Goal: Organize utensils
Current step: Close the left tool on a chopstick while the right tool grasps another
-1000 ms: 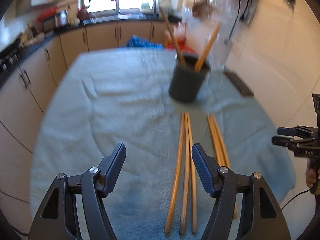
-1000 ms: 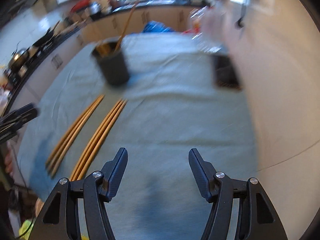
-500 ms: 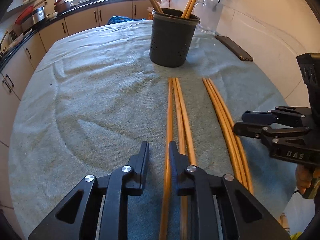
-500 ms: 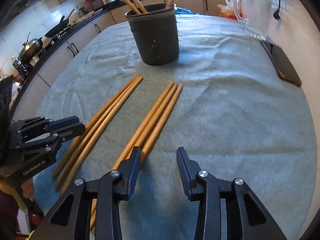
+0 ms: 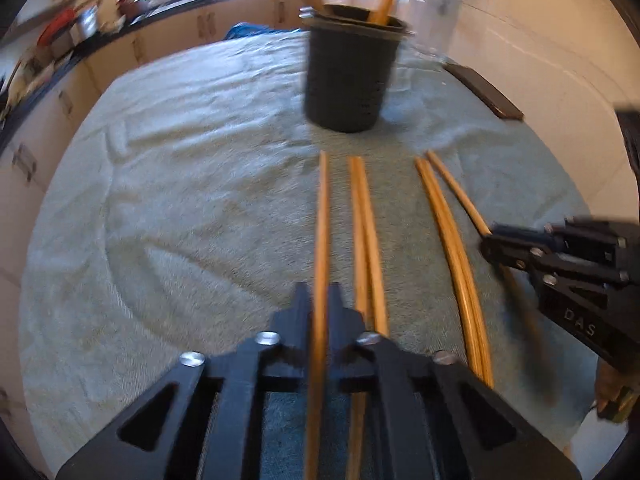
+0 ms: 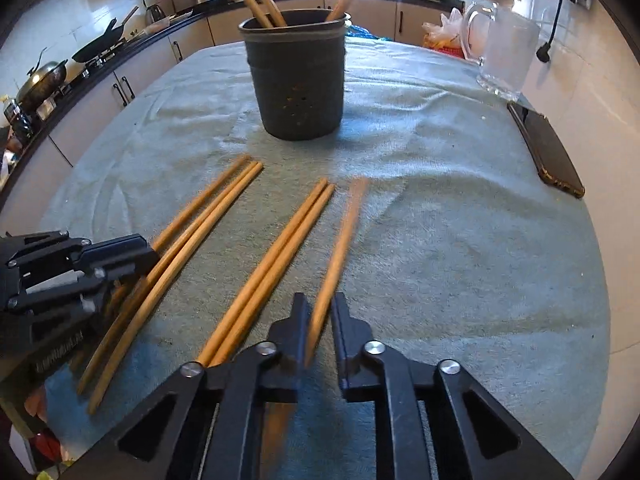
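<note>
1. Our left gripper (image 5: 319, 300): fingers clenched on one chopstick (image 5: 321, 216).
2. Our right gripper (image 6: 320, 312): fingers clenched on another chopstick (image 6: 340, 248).
3. Remaining chopsticks (image 6: 276, 264): two pairs lying on the towel-covered tabletop (image 6: 460, 240).
4. Dark holder (image 6: 296, 80): upright beyond them, chopsticks inside.

Towel-covered table (image 6: 460, 240) bears holder (image 6: 296, 80), chopsticks (image 6: 272, 268), phone (image 6: 548, 152), jug (image 6: 504, 52).

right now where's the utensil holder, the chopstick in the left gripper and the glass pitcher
utensil holder (image 6: 298, 92), right wrist view, on its perforated front wall
chopstick in the left gripper (image 5: 322, 232), left wrist view, mid-shaft ahead of the fingers
glass pitcher (image 6: 506, 54), right wrist view, on its clear body
</note>
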Tool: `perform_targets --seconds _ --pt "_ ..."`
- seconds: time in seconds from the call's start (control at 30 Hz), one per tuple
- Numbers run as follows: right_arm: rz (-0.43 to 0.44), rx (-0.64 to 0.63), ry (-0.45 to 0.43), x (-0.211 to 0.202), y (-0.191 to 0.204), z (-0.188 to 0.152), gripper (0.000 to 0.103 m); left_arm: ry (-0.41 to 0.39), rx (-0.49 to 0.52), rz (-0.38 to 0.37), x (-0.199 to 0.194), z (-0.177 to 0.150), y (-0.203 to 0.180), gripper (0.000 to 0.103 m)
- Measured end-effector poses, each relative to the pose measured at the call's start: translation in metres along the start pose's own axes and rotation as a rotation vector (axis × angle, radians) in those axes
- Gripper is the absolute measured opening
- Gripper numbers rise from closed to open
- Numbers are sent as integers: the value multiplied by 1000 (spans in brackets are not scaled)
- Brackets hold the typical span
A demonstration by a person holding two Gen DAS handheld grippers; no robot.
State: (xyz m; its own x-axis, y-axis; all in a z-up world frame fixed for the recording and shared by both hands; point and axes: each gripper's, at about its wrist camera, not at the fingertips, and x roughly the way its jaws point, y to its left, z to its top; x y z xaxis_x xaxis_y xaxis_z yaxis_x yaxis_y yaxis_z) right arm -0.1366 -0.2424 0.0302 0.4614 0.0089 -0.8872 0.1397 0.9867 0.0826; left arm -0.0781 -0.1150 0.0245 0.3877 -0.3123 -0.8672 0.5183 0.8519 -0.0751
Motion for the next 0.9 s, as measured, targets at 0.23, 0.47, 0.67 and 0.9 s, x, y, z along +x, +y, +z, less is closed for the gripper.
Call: perform_targets --seconds 0.23,0.47,0.67,0.9 --pt "-10 -19 47 -19 -34 -27 9 72 -222 -59 -18 -21 30 7" --pt "-24 26 60 -26 -57 -32 31 90 -169 -57 -13 -8 24 23" --pt "-53 20 89 -11 -54 -11 31 113 -168 -42 1 14 34 26" --pt "-79 1 117 10 -50 27 29 106 -171 -27 14 36 33 25"
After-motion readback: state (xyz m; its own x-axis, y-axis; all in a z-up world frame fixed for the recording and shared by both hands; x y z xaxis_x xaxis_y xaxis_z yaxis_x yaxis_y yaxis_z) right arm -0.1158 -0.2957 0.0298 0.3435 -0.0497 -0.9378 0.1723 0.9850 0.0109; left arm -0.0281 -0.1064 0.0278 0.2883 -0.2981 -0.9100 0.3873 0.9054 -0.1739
